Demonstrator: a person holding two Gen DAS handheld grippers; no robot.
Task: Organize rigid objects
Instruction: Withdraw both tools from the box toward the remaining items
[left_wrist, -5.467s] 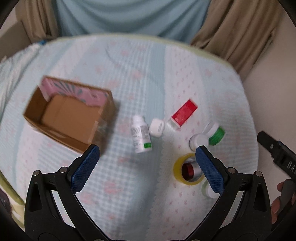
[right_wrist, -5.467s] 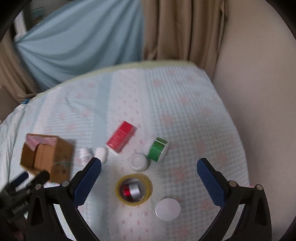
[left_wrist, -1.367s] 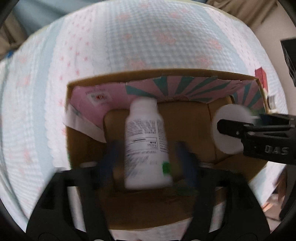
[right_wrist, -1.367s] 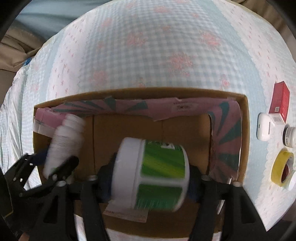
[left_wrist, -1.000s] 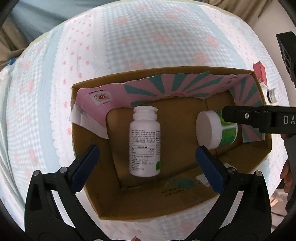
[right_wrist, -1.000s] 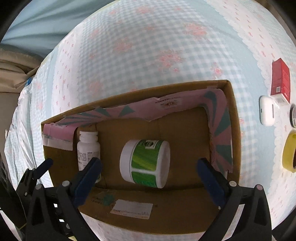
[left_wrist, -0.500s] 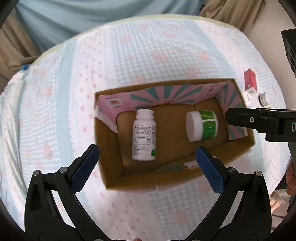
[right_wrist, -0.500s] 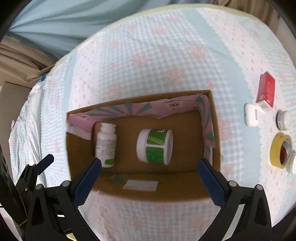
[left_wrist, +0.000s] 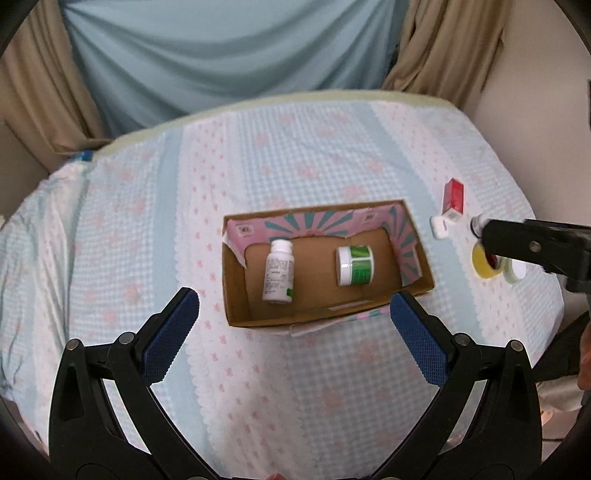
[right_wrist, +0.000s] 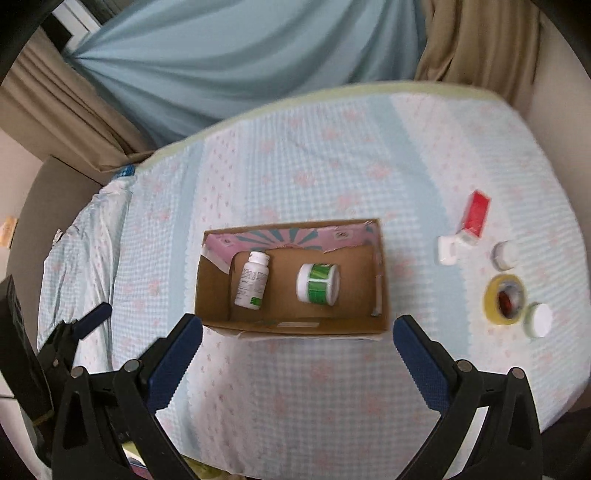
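Observation:
An open cardboard box (left_wrist: 236, 295) (right_wrist: 212, 295) sits mid-table. Inside lie a white pill bottle (left_wrist: 279, 271) (right_wrist: 252, 279) on the left and a green-labelled white jar (left_wrist: 355, 266) (right_wrist: 318, 284) on the right. My left gripper (left_wrist: 293, 332) is open and empty, above the box's near side. My right gripper (right_wrist: 297, 350) is open and empty, likewise held back from the box. To the right lie a red box (right_wrist: 476, 218), a white earbud case (right_wrist: 447, 251), a small jar (right_wrist: 505, 254), a yellow tape roll (right_wrist: 493, 301) around a red item, and a white-lidded jar (right_wrist: 539, 319).
The table carries a light blue checked cloth (right_wrist: 332, 177) with pink flowers. Blue and tan curtains (left_wrist: 221, 48) hang behind. The table's right edge runs close to a beige wall (left_wrist: 546, 92). The right gripper's finger (left_wrist: 535, 245) crosses the left wrist view over the loose items.
Both grippers let go of the bottle and the jar into the box, then pulled up and back. The box now looks smaller and the loose items at right have come into view.

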